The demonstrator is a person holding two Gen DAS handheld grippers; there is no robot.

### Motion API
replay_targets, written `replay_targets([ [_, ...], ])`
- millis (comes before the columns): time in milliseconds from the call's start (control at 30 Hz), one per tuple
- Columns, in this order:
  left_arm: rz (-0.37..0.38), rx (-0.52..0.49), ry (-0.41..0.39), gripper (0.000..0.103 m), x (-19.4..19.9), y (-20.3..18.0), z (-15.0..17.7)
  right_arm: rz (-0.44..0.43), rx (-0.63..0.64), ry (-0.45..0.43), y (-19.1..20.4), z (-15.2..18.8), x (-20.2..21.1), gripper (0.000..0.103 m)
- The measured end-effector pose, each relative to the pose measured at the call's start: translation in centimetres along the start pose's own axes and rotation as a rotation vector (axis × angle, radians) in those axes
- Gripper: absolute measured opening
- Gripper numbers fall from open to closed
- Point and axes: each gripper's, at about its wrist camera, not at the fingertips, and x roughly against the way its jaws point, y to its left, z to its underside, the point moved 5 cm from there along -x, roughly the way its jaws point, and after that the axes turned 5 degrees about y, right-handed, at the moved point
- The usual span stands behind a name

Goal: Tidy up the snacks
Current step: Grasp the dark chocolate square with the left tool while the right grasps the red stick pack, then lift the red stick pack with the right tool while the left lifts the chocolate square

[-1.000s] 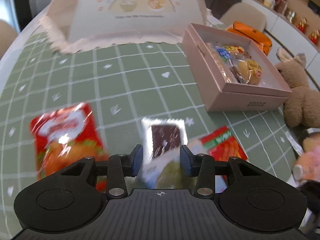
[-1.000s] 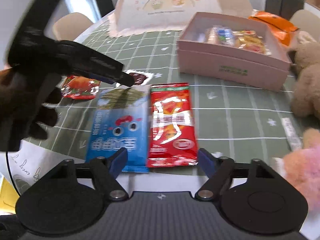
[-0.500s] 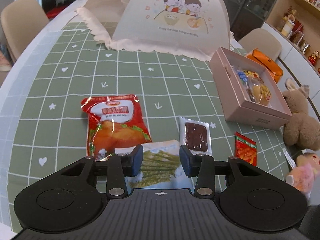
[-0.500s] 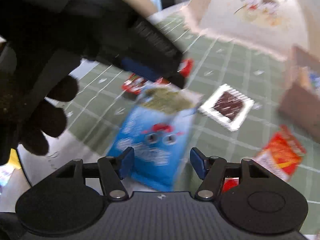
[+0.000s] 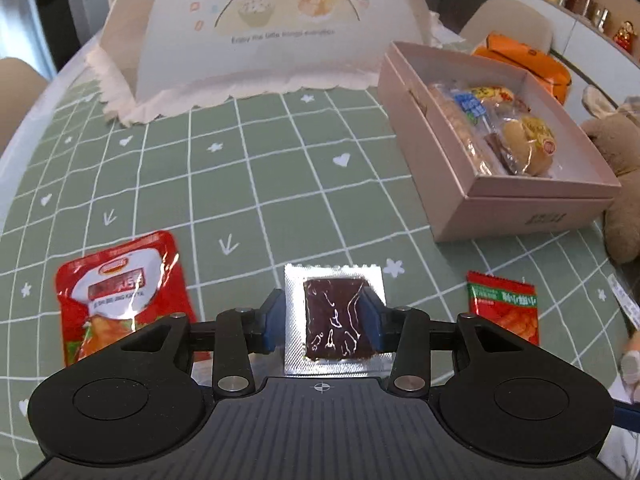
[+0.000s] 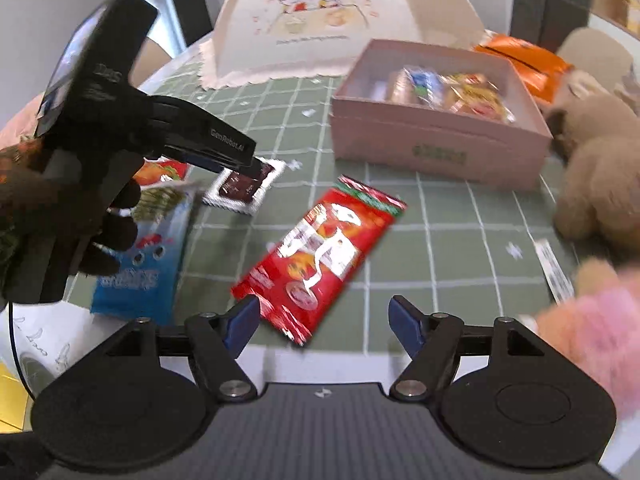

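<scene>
A silver packet with a dark brown snack (image 5: pixel 335 320) lies flat on the green checked cloth. My left gripper (image 5: pixel 322 320) hovers over it, jaws partly open and straddling the brown part without pressing. In the right wrist view its tip (image 6: pixel 256 166) sits at the same packet's (image 6: pixel 236 188) far edge. A long red packet (image 6: pixel 320 248) lies slanted on the cloth. Its near end reaches between the fingers of my right gripper (image 6: pixel 324 320), whose jaws are opening and not touching it. The pink box (image 5: pixel 520 216) at the right holds several wrapped snacks.
A red chicken pouch (image 5: pixel 120 292) lies left, a blue seaweed packet (image 6: pixel 148 248) near the table's front edge under a gloved hand. A mesh food cover (image 5: pixel 280 32) stands behind. Brown plush (image 6: pixel 600 168) and pink plush (image 6: pixel 592 320) crowd the right; an orange bag (image 5: pixel 524 60) lies behind the box.
My left gripper shifted from above the blue seaweed packet to above the dark brown one. The long red packet now lies slanted, apart from the blue one. My right gripper's jaws stand wider.
</scene>
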Motion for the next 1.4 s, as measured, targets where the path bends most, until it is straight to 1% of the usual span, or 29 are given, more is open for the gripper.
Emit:
replay_targets([
  [100, 0.013, -0.005, -0.002, 0.046, 0.1, -0.2, 0.4, 0.014, -0.040, 0.009, -0.8, 0.2, 0.1, 0.072],
  [200, 0.051, -0.014, 0.009, 0.045, 0.5, -0.7, 1.4, 0.029, -0.059, -0.002, -1.5, 0.2, 0.5, 0.072],
  [267, 0.078, -0.025, 0.022, 0.045, 1.2, -1.4, 2.7, 0.036, -0.061, -0.016, -1.8, 0.0, 0.6, 0.072],
  [367, 0.113, -0.029, 0.038, 0.044, 2.6, -2.2, 5.3, 0.036, -0.059, -0.030, -2.0, -0.6, 0.4, 0.077],
  [433, 0.113, -0.031, 0.039, 0.043, 3.5, -2.4, 6.9, 0.027, -0.063, -0.027, -1.9, -1.1, -0.2, 0.077],
  [467, 0.107, -0.031, 0.038, 0.041, 4.0, -2.3, 7.5, 0.019, -0.068, -0.020, -1.8, -1.4, -0.7, 0.077],
  [533, 0.075, -0.032, 0.037, 0.042, 4.5, -1.7, 8.6, 0.014, -0.077, -0.008, -1.7, -2.0, -1.7, 0.077],
  [600, 0.068, 0.002, 0.039, 0.045, 4.9, -0.6, 9.1, 0.012, -0.090, 0.006, -1.6, -2.9, -2.9, 0.077],
  [667, 0.053, 0.040, 0.038, 0.044, 5.1, 0.6, 9.2, 0.005, -0.113, 0.026, -1.4, -3.7, -4.0, 0.077],
  [733, 0.028, 0.069, 0.033, 0.044, 5.3, 1.7, 9.2, 0.006, -0.116, 0.022, -0.9, -4.5, -4.7, 0.083],
  [800, 0.029, 0.091, 0.030, 0.042, 5.5, 2.3, 9.4, 0.007, -0.086, 0.030, 0.1, -5.1, -5.3, 0.085],
  [900, 0.045, 0.106, 0.031, 0.042, 5.7, 2.5, 9.7, 0.045, -0.023, 0.029, 1.0, -5.4, -5.9, 0.085],
  [967, 0.072, 0.105, 0.033, 0.042, 5.9, 2.4, 9.8, 0.072, 0.000, 0.031, 0.8, -5.3, -5.9, 0.085],
  [1067, 0.109, 0.069, 0.026, 0.042, 6.1, 1.5, 9.6, 0.098, -0.018, 0.029, -0.7, -4.4, -5.3, 0.085],
  [1133, 0.127, 0.028, 0.012, 0.042, 6.3, 0.5, 9.5, 0.130, -0.020, 0.030, -1.8, -3.5, -4.7, 0.085],
  [1167, 0.132, 0.004, 0.007, 0.042, 6.4, 0.0, 9.4, 0.132, -0.023, 0.028, -2.1, -3.1, -4.4, 0.085],
  [1267, 0.103, -0.086, 0.013, 0.042, 6.1, -1.6, 9.2, 0.135, -0.030, 0.026, -2.8, -1.9, -3.7, 0.086],
  [1333, 0.076, -0.135, 0.014, 0.042, 5.8, -2.5, 9.3, 0.139, -0.036, 0.020, -3.1, -1.3, -3.3, 0.088],
  [1400, 0.063, -0.177, 0.015, 0.042, 5.6, -3.2, 9.3, 0.143, -0.042, 0.014, -3.3, -0.9, -3.1, 0.089],
])
